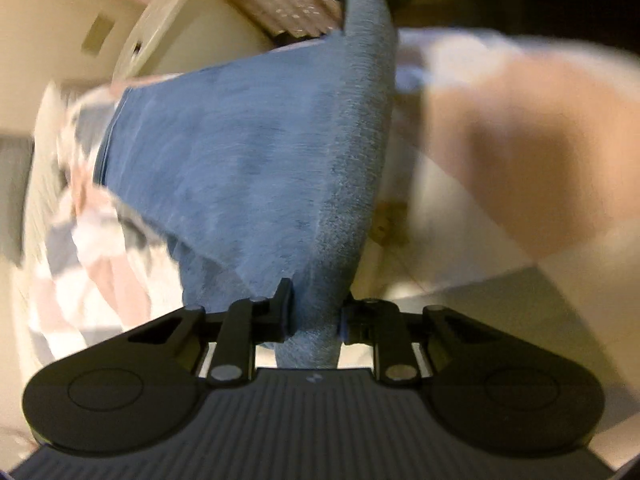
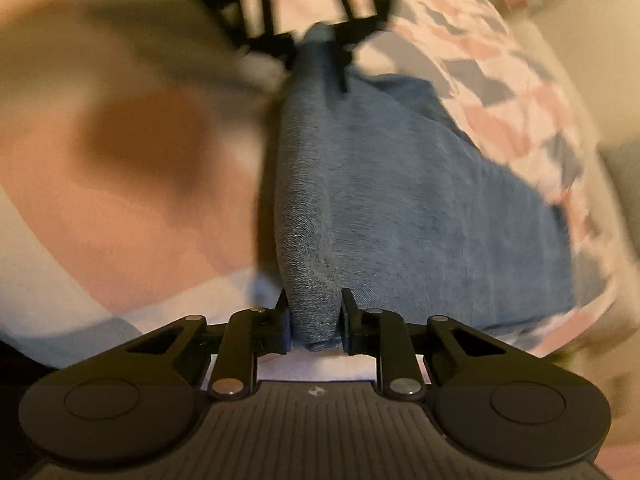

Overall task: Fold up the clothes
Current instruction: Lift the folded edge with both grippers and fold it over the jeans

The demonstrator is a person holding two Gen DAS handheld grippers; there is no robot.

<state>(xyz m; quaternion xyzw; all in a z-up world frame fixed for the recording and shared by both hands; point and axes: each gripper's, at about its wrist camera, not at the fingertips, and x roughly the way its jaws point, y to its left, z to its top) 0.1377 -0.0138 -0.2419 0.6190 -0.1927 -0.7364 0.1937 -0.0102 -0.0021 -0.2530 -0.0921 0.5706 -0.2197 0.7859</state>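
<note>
**Both claws pinch one edge of the blue garment, stretched between them**

The left claw (image 1: 316, 312) is closed narrow on a bunched fold of the blue garment (image 1: 248, 152), the cloth pressed between its two pads. The right claw (image 2: 316, 320) is closed the same way on the other end of that fold. The rolled edge runs straight away from each claw toward the other, so the garment's long axis lies along the line joining the two hands. In the right wrist view the left claw shows at the top, biting the far end of the edge; in the left wrist view the edge climbs to the top of the picture, where its far end is cut off by the frame.

From that taut edge the rest of the cloth hangs down and spreads over the patterned bedspread (image 2: 516, 60), a pink, grey and white print. Neither hand is nearer the garment than the other: each holds its own end. The next move, as I judge it, turns on keeping the two ends level and carrying the edge across the body of the cloth.

Much is hard to read. Both views are smeared by motion. A large pale-orange blur fills one side of each view, and I cannot tell what it is. How the hanging part lies at its lower hem is hidden.
</note>
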